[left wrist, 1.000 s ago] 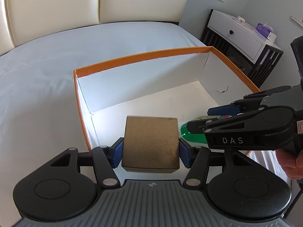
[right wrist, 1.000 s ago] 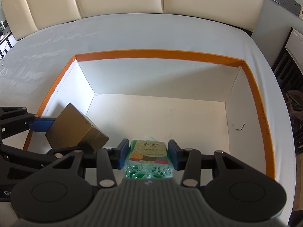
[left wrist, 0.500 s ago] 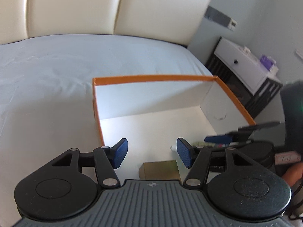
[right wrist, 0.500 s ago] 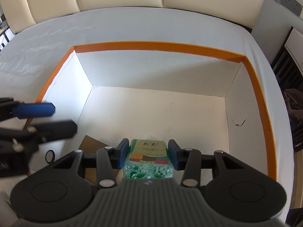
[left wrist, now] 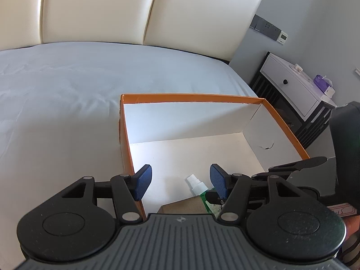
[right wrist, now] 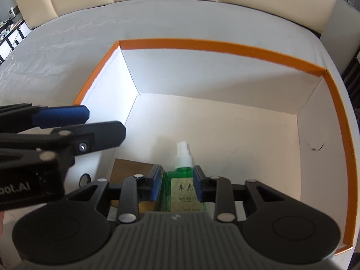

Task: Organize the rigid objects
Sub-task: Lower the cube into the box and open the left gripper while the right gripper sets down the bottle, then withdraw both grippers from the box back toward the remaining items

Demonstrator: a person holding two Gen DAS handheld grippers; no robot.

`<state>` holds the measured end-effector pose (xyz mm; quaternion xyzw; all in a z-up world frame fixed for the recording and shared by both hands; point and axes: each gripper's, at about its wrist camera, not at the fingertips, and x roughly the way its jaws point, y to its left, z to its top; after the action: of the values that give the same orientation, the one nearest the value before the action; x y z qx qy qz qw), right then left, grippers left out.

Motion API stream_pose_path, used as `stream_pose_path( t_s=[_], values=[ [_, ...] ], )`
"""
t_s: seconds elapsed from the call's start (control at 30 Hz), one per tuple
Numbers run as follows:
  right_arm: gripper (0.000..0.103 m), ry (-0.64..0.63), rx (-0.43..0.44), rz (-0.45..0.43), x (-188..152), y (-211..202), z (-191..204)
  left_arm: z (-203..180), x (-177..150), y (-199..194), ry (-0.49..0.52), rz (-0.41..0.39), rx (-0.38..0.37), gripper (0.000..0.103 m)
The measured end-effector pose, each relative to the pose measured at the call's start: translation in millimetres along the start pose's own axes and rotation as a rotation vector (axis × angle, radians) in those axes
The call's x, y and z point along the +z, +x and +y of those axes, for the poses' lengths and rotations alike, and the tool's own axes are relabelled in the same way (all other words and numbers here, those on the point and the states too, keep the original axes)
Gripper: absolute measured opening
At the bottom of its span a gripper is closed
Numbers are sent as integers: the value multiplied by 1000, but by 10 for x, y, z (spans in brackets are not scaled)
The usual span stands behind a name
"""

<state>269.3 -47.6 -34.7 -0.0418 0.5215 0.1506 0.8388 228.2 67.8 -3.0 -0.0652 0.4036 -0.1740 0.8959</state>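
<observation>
Right gripper (right wrist: 177,185): clamped on green bottle (right wrist: 182,181), base hidden behind gripper body, low inside box (right wrist: 225,48). Left gripper (left wrist: 180,182): open, empty. Brown block (right wrist: 128,168): on box floor beside bottle (largely covered).

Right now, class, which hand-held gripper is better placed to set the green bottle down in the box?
The right hand-held gripper: its pads already clamp the green bottle low inside the orange-rimmed box, beside the brown box. The left hand-held gripper is open and empty.
</observation>
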Motion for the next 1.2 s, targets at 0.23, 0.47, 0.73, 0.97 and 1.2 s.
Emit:
stream_pose_path(
  t_s=[0.23, 0.47, 0.73, 0.97, 1.2],
  values=[
    [38, -5, -27, -25, -68, -99, 3, -33, -17, -38, 9, -8, 4, 70],
    [41, -4, -31, -88, -198, -302, -55, -152, -18, -141, 43, -32, 13, 70],
    [41, -11, -55, -170, -341, -503, -51, -289, -47, -226, 73, -28, 41, 70],
    [49, -19, -54, -275, -521, -753, -72, -405, -109, -374, 79, -56, 46, 70],
    [58, -24, -78, -357, -810, -958, -34, -470, -333, -499, 55, -67, 53, 70]
  ],
)
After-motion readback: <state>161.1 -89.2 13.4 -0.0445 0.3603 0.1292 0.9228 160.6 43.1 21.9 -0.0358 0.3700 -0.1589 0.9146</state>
